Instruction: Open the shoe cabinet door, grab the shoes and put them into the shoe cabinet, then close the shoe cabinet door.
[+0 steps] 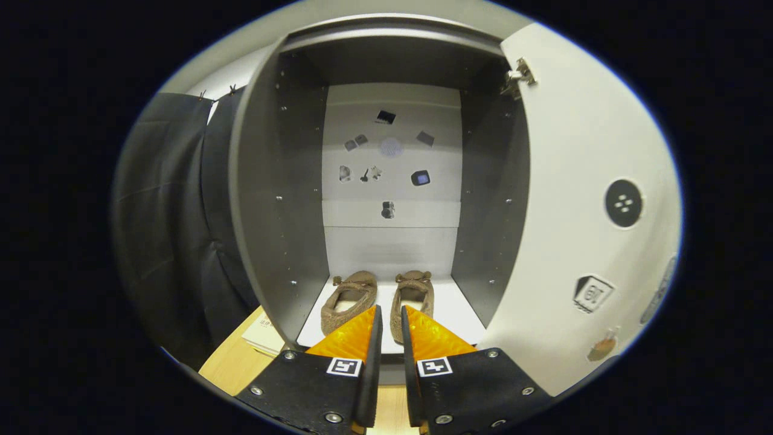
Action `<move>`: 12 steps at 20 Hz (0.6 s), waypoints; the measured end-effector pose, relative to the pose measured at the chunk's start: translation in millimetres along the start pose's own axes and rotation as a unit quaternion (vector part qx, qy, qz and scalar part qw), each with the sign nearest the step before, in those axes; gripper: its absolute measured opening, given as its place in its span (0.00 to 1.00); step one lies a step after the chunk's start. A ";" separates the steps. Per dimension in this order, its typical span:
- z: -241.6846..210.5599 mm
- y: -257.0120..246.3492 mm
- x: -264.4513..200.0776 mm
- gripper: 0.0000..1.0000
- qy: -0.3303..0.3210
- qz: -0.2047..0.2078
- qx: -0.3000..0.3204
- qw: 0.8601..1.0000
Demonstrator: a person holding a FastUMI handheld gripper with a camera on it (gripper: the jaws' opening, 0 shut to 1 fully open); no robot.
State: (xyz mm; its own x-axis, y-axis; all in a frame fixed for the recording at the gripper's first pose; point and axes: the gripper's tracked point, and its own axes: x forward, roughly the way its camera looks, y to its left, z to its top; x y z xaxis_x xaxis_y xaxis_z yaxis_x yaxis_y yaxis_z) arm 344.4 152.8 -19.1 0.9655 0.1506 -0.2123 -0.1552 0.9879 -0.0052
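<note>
The shoe cabinet [284, 199] stands straight ahead with grey side walls and a white back panel bearing small stickers. Its white door [574, 199] is swung wide to the right, a metal hinge [518, 77] at its top. Two brown fuzzy shoes sit side by side on the cabinet's white floor, toes toward the back: the left shoe [348, 299] and the right shoe [413, 296]. My gripper [391, 314] hovers just in front of the cabinet opening, fingers nearly together with a narrow gap and nothing between them. The fingertips overlap the shoes' heels in view.
A black curtain [175, 229] hangs left of the cabinet. The cabinet rests on a light wooden table [232, 365], where a pale booklet [264, 335] lies by the left wall's foot. The door's inner face carries a round black disc [623, 203] and small stickers.
</note>
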 end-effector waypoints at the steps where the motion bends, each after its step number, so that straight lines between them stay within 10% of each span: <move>1: 1.4 -1.0 -15.6 0.20 -0.005 -0.005 -0.002 1.000; 12: -17.1 -32.9 -157.4 0.21 -0.019 -0.060 -0.001 0.998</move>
State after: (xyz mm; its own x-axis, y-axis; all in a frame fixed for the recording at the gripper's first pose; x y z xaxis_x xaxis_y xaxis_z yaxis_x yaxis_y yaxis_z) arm 194.0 96.0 -2.2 0.9843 0.0317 -0.1736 -0.0375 0.9988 -0.0307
